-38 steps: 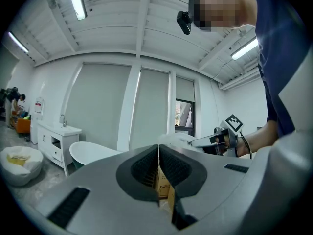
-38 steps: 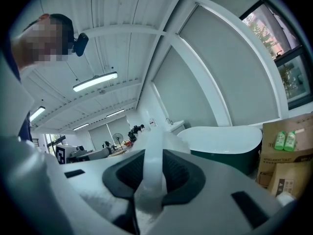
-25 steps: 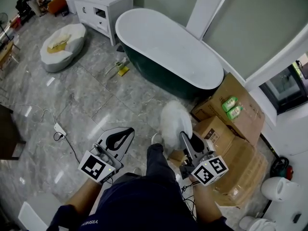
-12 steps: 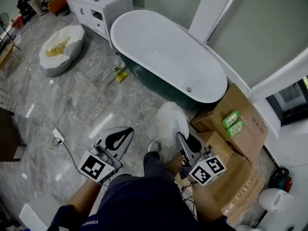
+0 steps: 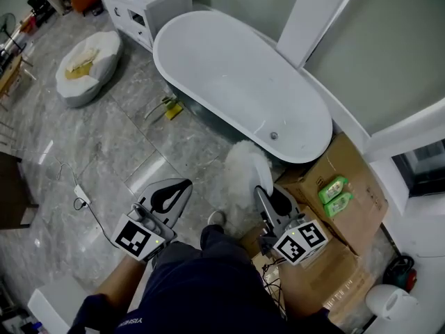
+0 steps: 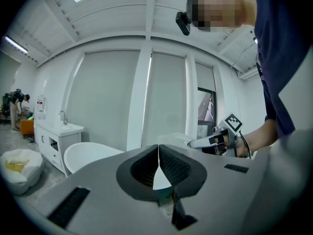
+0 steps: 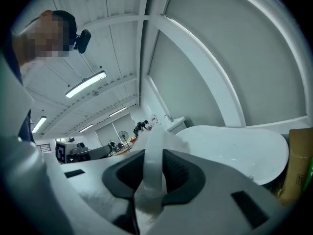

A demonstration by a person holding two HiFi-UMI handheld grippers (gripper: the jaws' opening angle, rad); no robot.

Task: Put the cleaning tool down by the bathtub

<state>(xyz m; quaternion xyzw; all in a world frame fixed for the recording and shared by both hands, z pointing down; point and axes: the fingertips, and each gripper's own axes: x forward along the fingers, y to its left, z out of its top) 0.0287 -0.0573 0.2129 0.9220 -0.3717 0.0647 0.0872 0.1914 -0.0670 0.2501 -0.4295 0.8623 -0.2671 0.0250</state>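
The cleaning tool is a fluffy white duster [image 5: 245, 167] with a white handle [image 7: 152, 173]. My right gripper [image 5: 266, 192] is shut on that handle, with the fluffy head hanging over the floor just in front of the bathtub [image 5: 236, 78]. In the right gripper view the handle runs up between the dark pads [image 7: 177, 171], and the bathtub rim [image 7: 234, 146] lies close ahead. My left gripper [image 5: 169, 195] hangs over the floor left of my leg, shut, with nothing between its pads [image 6: 171, 166]. The left gripper view shows the bathtub [image 6: 88, 155] ahead and my right gripper [image 6: 215, 140] to the right.
Cardboard boxes [image 5: 348, 179] with green bottles [image 5: 332, 195] stand right of the tub. A white vanity cabinet [image 5: 142, 2] and a white beanbag [image 5: 87, 61] are at the far left. A yellow-headed tool [image 5: 169, 106] lies by the tub; a power strip [image 5: 81, 193] lies on the floor.
I have walked closer to the bathtub, which now sits nearer and fills more of the head view. Both grippers came along with me; the duster stays gripped in the right one.
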